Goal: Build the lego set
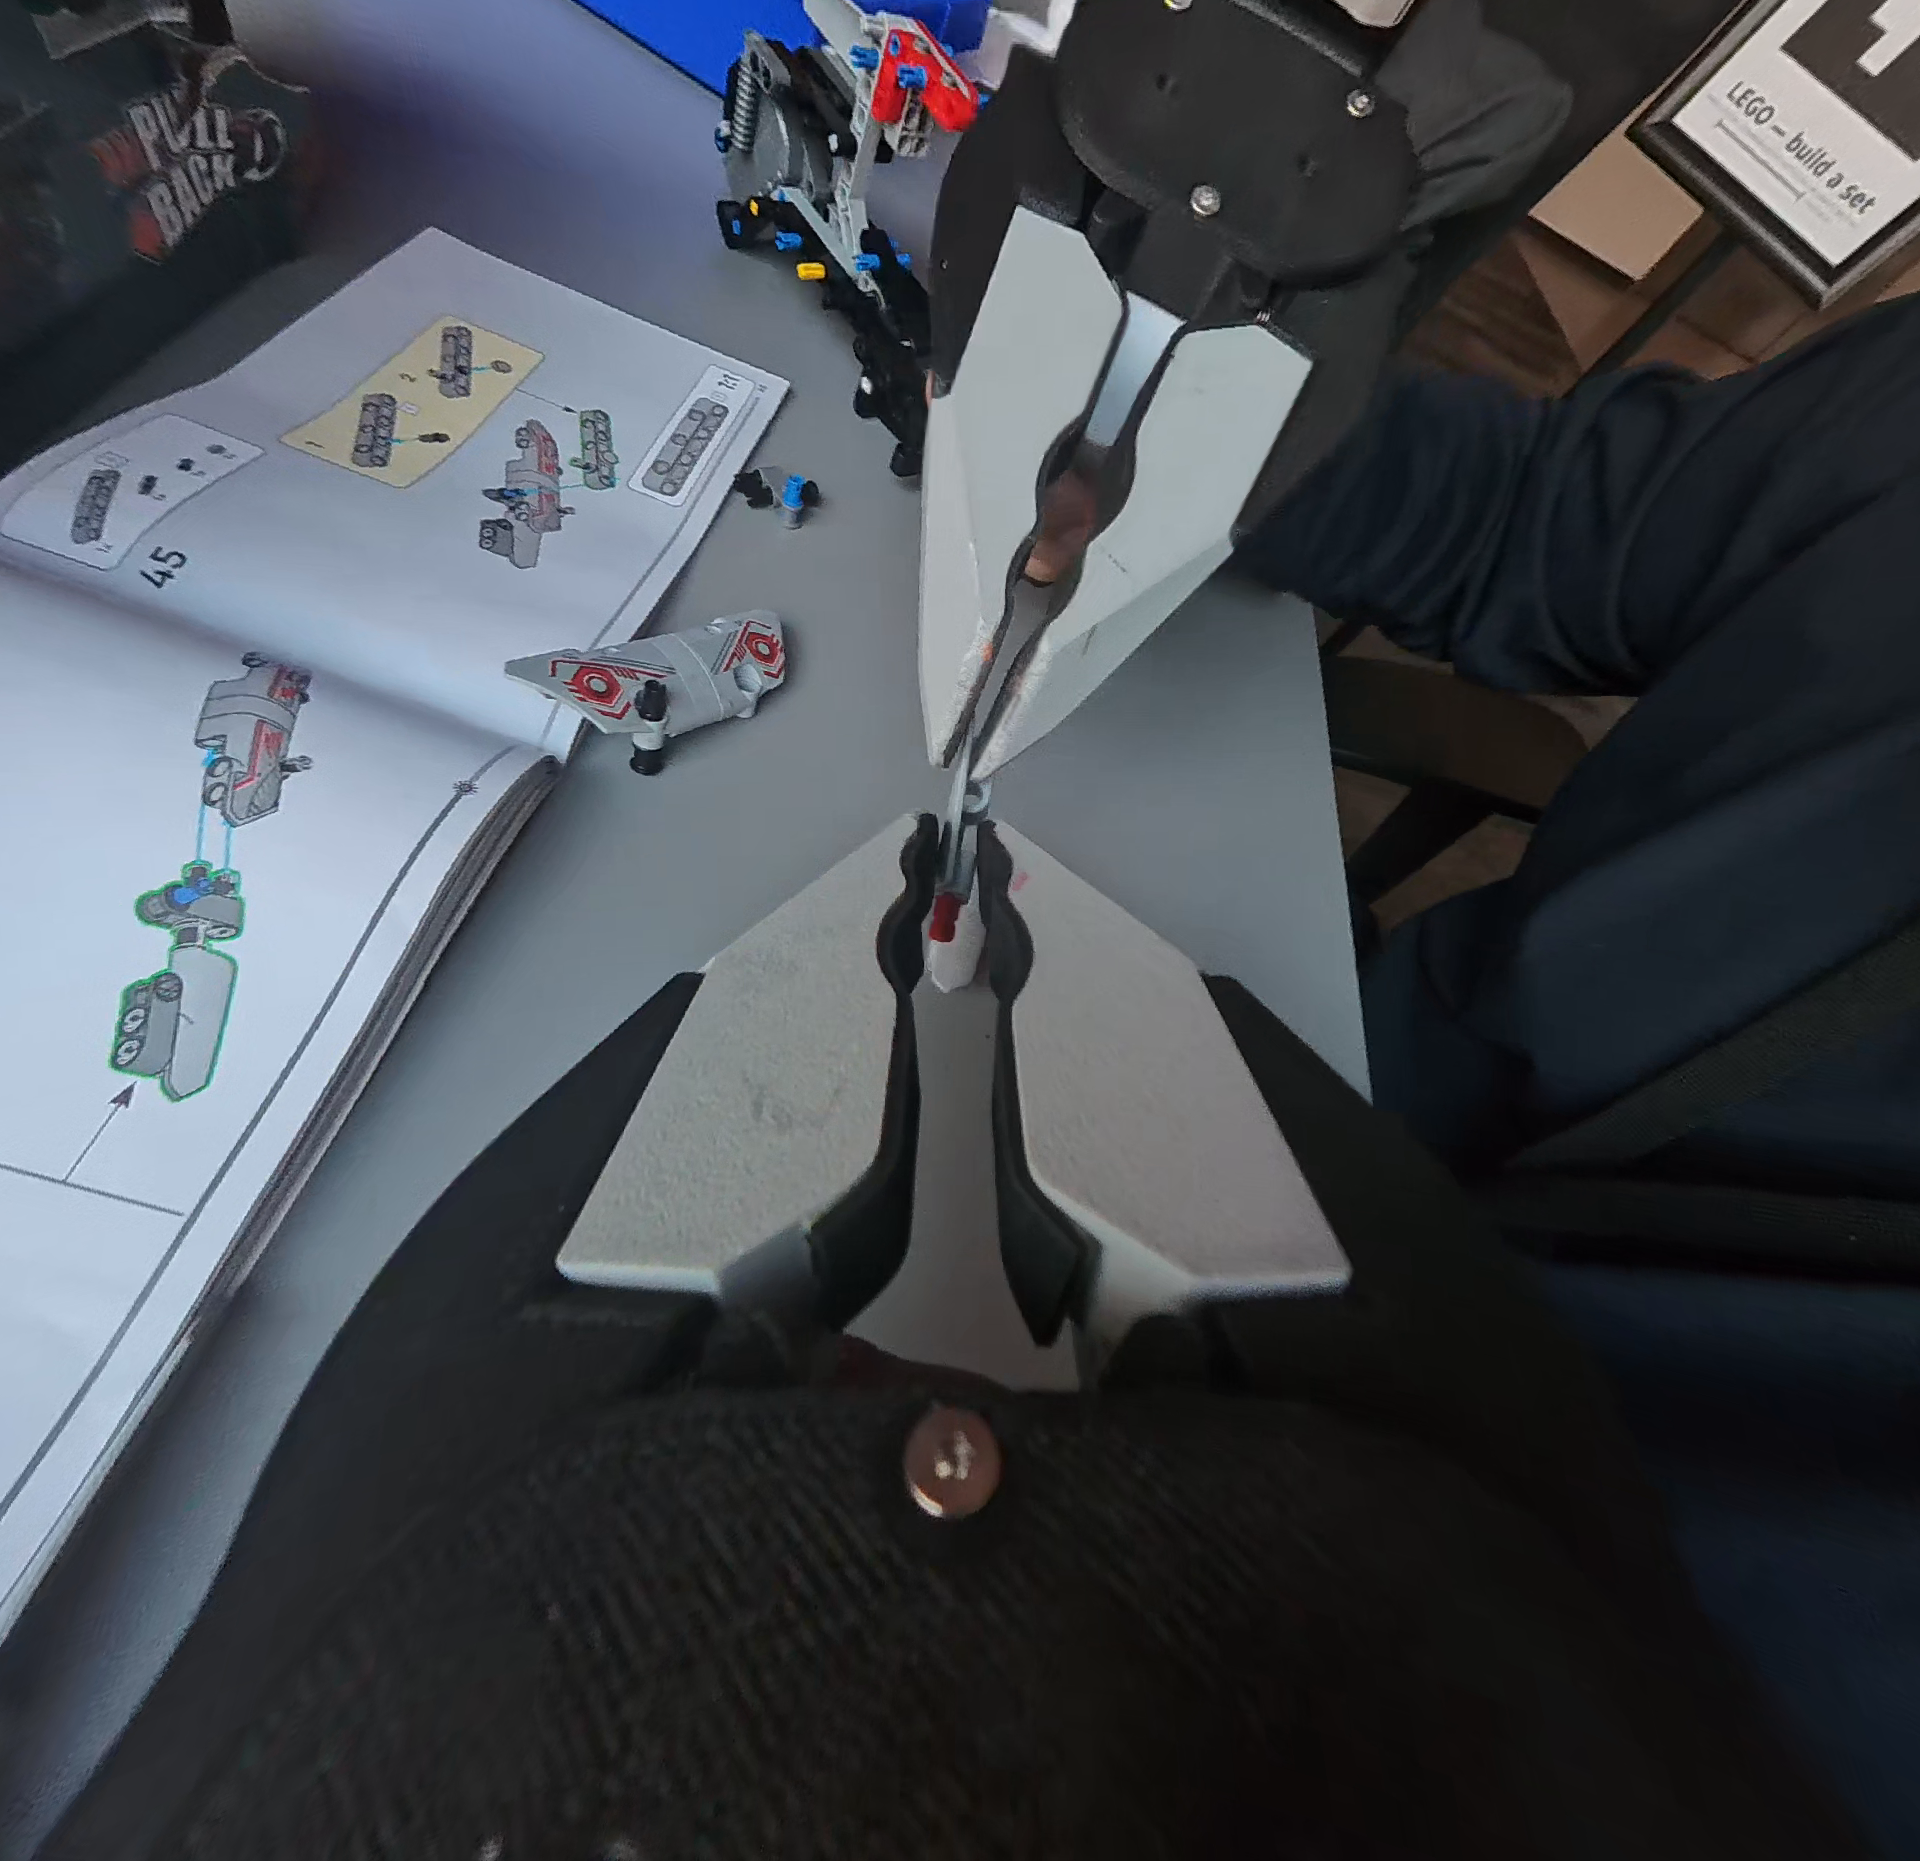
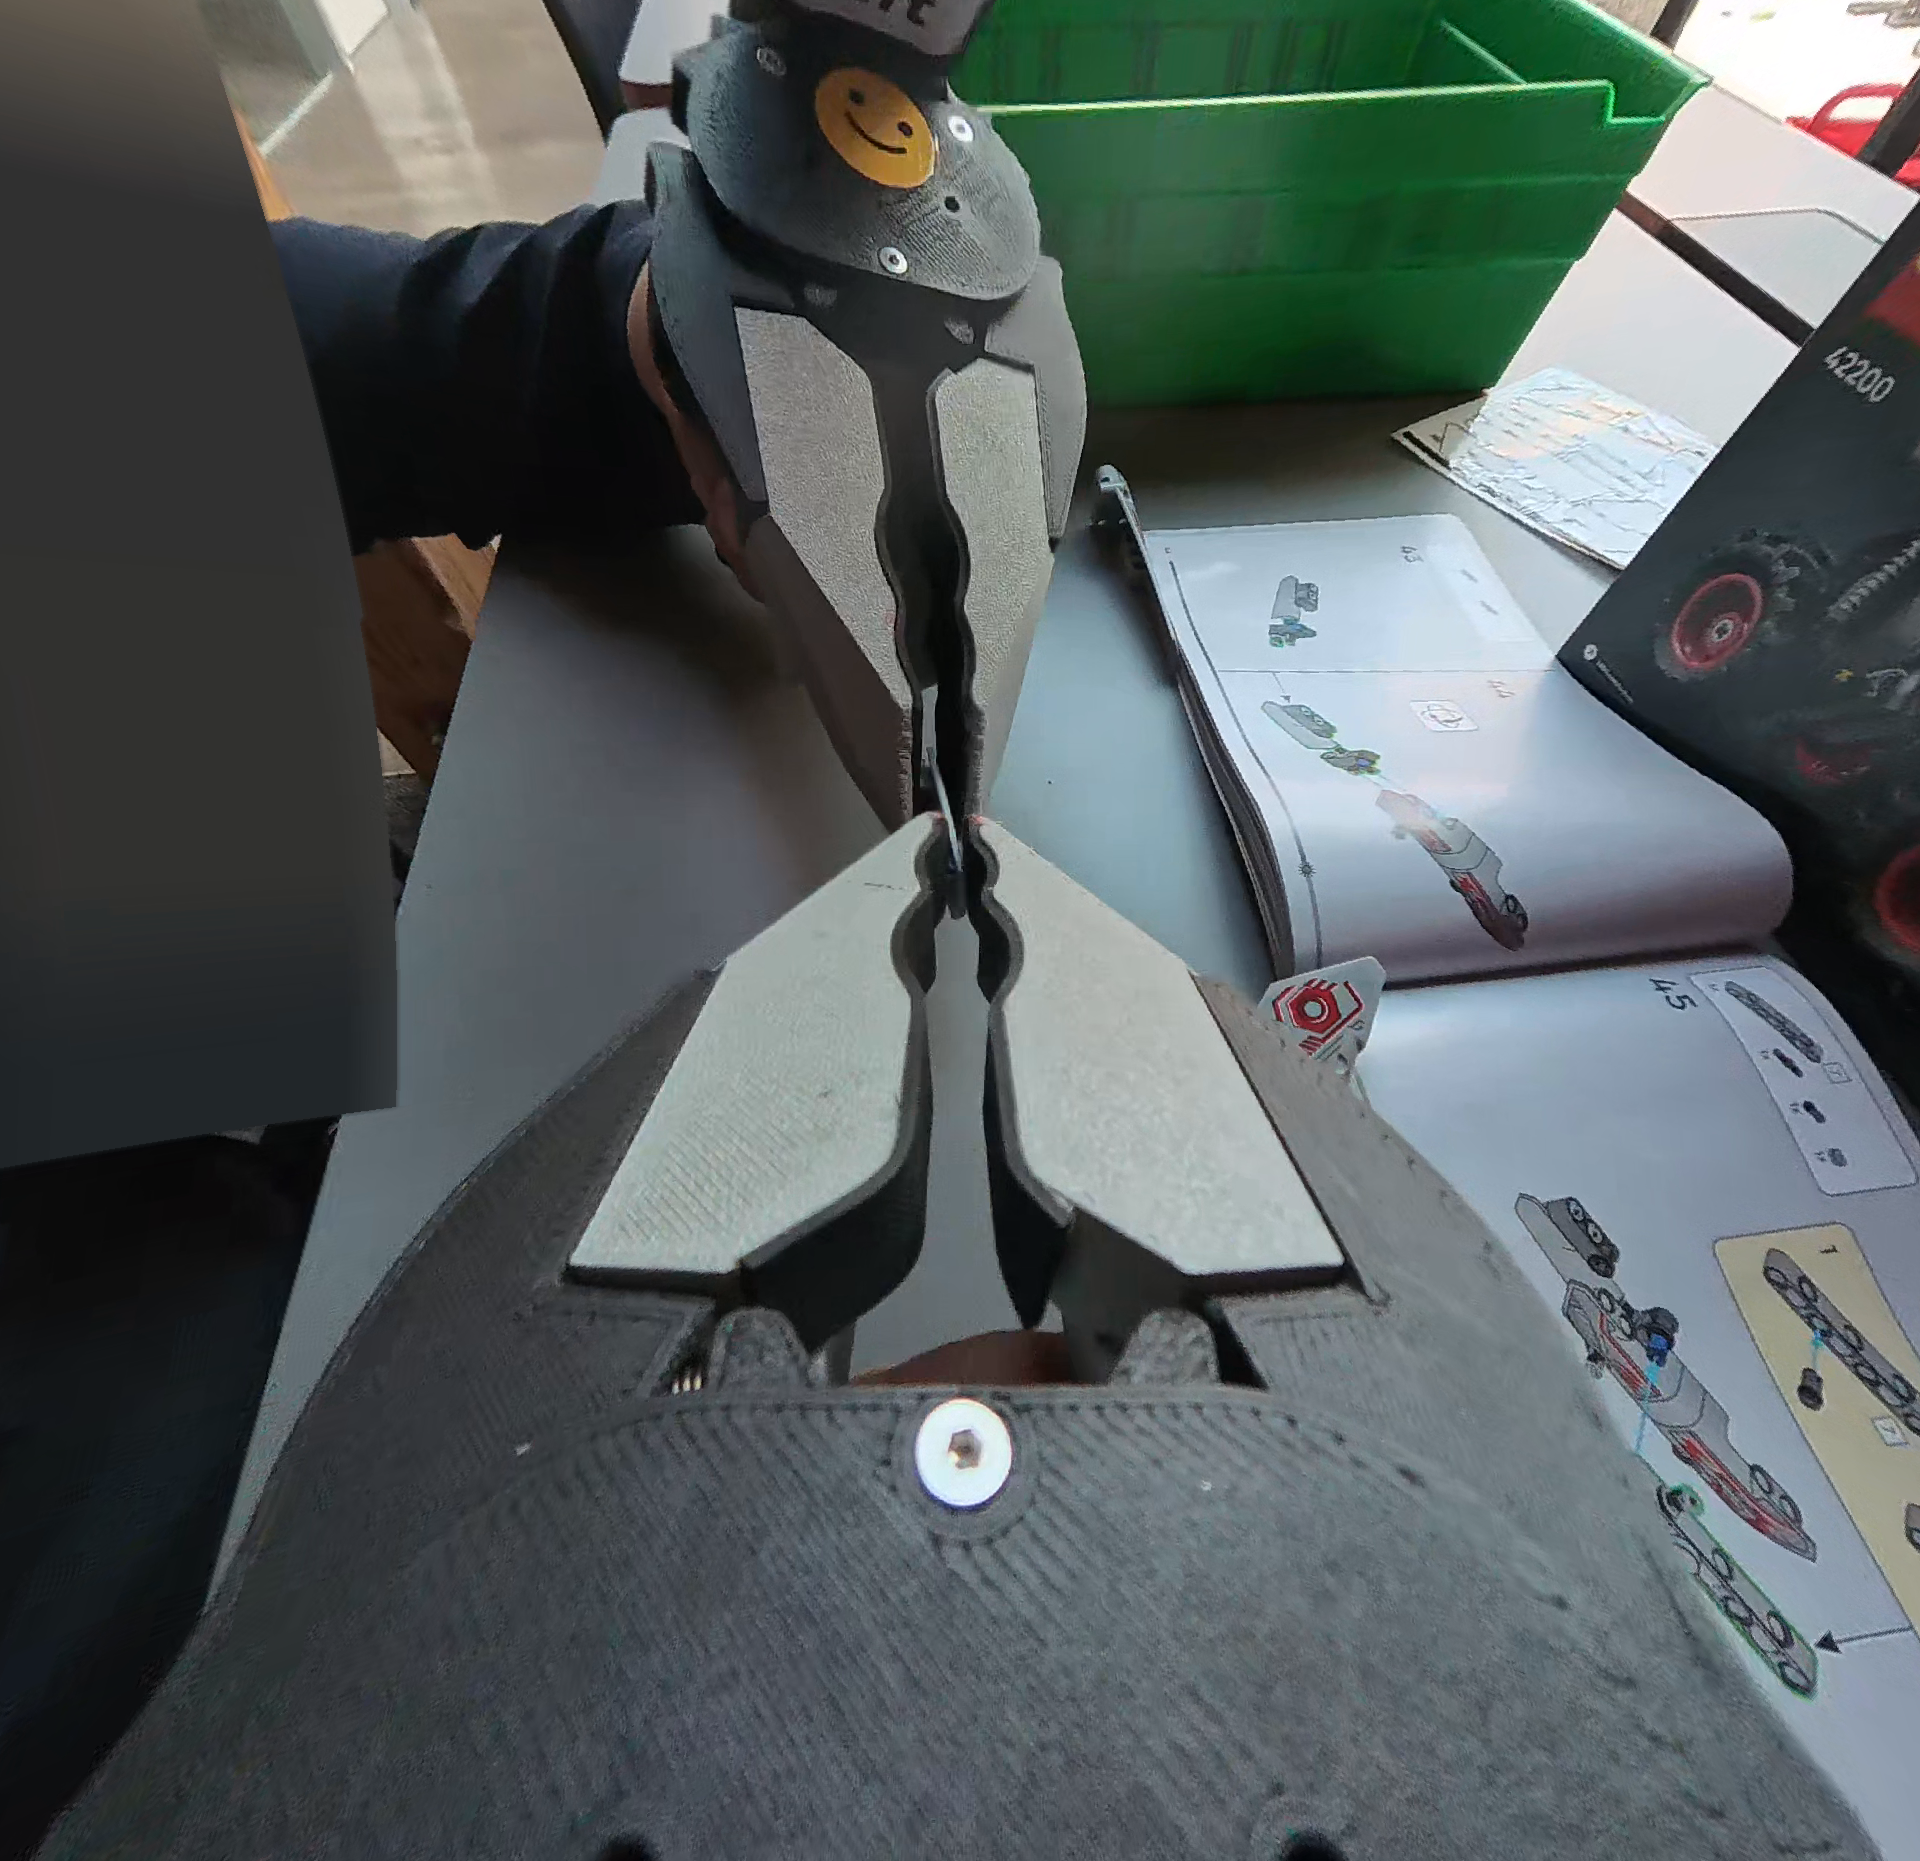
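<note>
My left gripper (image 1: pixel 951 847) is shut on a small grey lego part with a red pin (image 1: pixel 954 881), held above the grey table (image 1: pixel 1164 855). My right gripper (image 1: pixel 968 764) comes in from above, tip to tip with the left, and is shut on the upper end of the same thin grey part. In the right wrist view my right gripper (image 2: pixel 951 847) meets the left gripper (image 2: pixel 943 785), and only a thin dark sliver of the part (image 2: pixel 948 824) shows between the tips. The part-built model (image 1: pixel 831 159) stands at the table's far side.
An open instruction booklet (image 1: pixel 312 668) lies to the left, with a grey panel with red stickers (image 1: pixel 665 679) and a small piece with a blue pin (image 1: pixel 781 490) beside it. A green bin (image 2: pixel 1299 201), sticker sheet (image 2: pixel 1558 461) and set box (image 2: pixel 1787 616) stand behind. A dark sleeve (image 1: pixel 1558 523) is at the right. Less than 4 cm separates the two grippers' tips. From either gripper's tips it is about 30 cm to the part-built model (image 1: pixel 831 159).
</note>
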`<action>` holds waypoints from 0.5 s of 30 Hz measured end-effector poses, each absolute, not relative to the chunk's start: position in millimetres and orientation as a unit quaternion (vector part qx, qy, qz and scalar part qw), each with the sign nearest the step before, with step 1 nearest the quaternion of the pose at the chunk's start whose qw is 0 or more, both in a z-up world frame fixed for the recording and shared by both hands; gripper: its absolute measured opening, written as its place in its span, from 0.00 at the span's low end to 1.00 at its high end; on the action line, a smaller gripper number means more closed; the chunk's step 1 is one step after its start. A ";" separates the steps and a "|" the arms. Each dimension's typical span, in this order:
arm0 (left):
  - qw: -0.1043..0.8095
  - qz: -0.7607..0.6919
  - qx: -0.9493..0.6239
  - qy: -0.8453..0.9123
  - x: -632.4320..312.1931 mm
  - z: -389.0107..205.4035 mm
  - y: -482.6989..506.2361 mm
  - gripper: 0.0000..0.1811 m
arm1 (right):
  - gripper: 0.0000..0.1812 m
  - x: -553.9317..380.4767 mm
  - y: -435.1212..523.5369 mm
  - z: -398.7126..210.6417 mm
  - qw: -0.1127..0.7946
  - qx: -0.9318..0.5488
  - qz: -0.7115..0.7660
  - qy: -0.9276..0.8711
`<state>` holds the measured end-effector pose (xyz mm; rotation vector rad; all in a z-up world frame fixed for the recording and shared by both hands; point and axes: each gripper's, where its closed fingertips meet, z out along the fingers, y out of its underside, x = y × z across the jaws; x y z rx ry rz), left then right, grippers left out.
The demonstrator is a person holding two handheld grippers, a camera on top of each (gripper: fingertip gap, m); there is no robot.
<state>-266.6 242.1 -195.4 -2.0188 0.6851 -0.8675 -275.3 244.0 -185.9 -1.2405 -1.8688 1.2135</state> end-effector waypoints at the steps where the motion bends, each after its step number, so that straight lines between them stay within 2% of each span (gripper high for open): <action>1: 0.413 -0.341 -0.800 0.271 -267.6 -193.9 243.1 0.02 | 0.00 -275.3 245.3 -187.7 0.289 -0.470 0.451 -0.702; 12: 0.438 -0.378 -0.780 0.238 -272.2 -174.0 245.7 0.02 | 0.02 -280.7 244.1 -188.1 0.253 -0.491 0.496 -0.670; 15: 0.440 -0.375 -0.781 0.236 -272.9 -174.1 246.5 0.02 | 0.00 -281.5 241.2 -188.2 0.249 -0.490 0.501 -0.669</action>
